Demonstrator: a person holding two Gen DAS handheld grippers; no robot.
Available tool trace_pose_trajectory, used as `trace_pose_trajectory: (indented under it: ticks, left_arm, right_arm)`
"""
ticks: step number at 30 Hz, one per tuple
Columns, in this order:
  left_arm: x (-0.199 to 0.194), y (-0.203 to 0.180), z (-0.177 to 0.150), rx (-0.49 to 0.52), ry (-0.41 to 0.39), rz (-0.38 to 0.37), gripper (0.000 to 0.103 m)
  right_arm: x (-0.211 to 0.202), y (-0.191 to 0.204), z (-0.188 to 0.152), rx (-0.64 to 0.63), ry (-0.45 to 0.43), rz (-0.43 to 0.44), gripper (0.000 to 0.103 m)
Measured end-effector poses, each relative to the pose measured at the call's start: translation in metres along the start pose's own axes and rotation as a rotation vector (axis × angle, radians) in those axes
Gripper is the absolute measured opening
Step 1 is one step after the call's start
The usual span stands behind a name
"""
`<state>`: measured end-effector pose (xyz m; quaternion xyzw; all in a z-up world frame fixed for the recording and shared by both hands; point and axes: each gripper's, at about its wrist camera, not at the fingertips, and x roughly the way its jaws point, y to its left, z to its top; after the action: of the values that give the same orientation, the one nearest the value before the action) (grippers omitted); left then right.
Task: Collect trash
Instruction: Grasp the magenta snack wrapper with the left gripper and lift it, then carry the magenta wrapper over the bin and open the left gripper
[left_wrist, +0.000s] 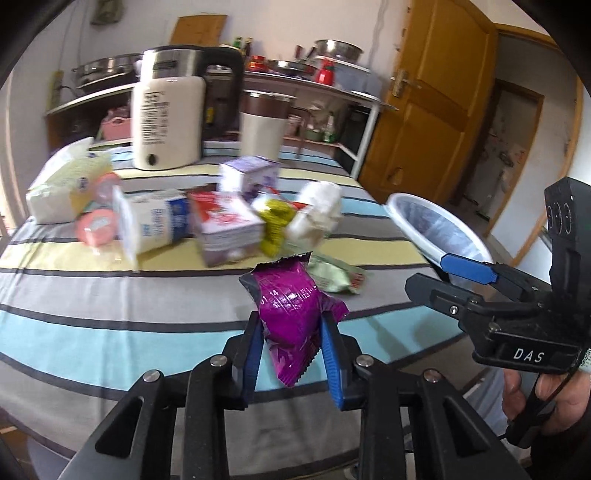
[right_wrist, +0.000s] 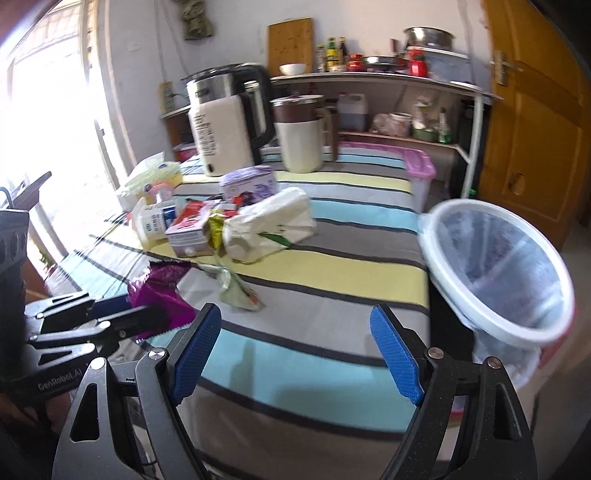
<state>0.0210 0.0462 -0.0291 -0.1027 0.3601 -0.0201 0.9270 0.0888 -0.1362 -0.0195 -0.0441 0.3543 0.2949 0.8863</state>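
My left gripper (left_wrist: 291, 332) is shut on a purple snack wrapper (left_wrist: 291, 306) and holds it above the striped tablecloth (left_wrist: 110, 295); the wrapper also shows in the right wrist view (right_wrist: 159, 291). My right gripper (right_wrist: 295, 343) is open and empty over the table's near edge; it shows in the left wrist view (left_wrist: 436, 273) to the right. A white bin with a clear liner (right_wrist: 498, 269) stands off the table's right edge, also in the left wrist view (left_wrist: 439, 225). A pile of trash lies mid-table: a green wrapper (right_wrist: 236, 288), a red-and-white carton (right_wrist: 192, 229), a yellow wrapper (right_wrist: 216, 229), crumpled white paper (right_wrist: 269, 225).
A white kettle (right_wrist: 225, 125) and a cream cup with a brown band (right_wrist: 299, 129) stand at the table's far end. A tissue pack (left_wrist: 62, 188), a milk carton (left_wrist: 147, 225) and a purple box (left_wrist: 247, 177) lie nearby. A pink-lidded box (right_wrist: 421, 166) and a shelf (right_wrist: 388, 81) lie beyond.
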Motion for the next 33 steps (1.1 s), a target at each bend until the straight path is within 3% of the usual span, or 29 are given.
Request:
trace_pose_trajectory:
  ticks: [9,11,14,19,24,33]
  left_arm:
    - [0.001,0.027,0.006,-0.039,-0.017,0.058,0.031]
    - [0.002,0.031,0.007,-0.043,-0.015,0.060,0.031]
    - [0.002,0.032,0.007,-0.044,-0.014,0.064,0.031]
    - [0.002,0.027,0.008,-0.036,-0.013,0.056,0.031]
    - [0.002,0.012,0.010,-0.009,-0.013,0.039,0.031]
    - [0.018,-0.035,0.028,0.068,-0.009,-0.053,0.031]
  right_arm:
    - [0.051,0.028,0.015,-0.070,0.102,0.105,0.065]
    - [0.058,0.031,0.017,-0.080,0.115,0.109,0.050]
    - [0.068,0.034,0.016,-0.078,0.146,0.126,0.035]
    - [0.063,0.031,0.013,-0.056,0.149,0.149,0.022]
    - [0.045,0.021,0.006,-0.019,0.126,0.145,0.016]
    - [0.005,-0.026,-0.004,0.105,0.042,0.092,0.015]
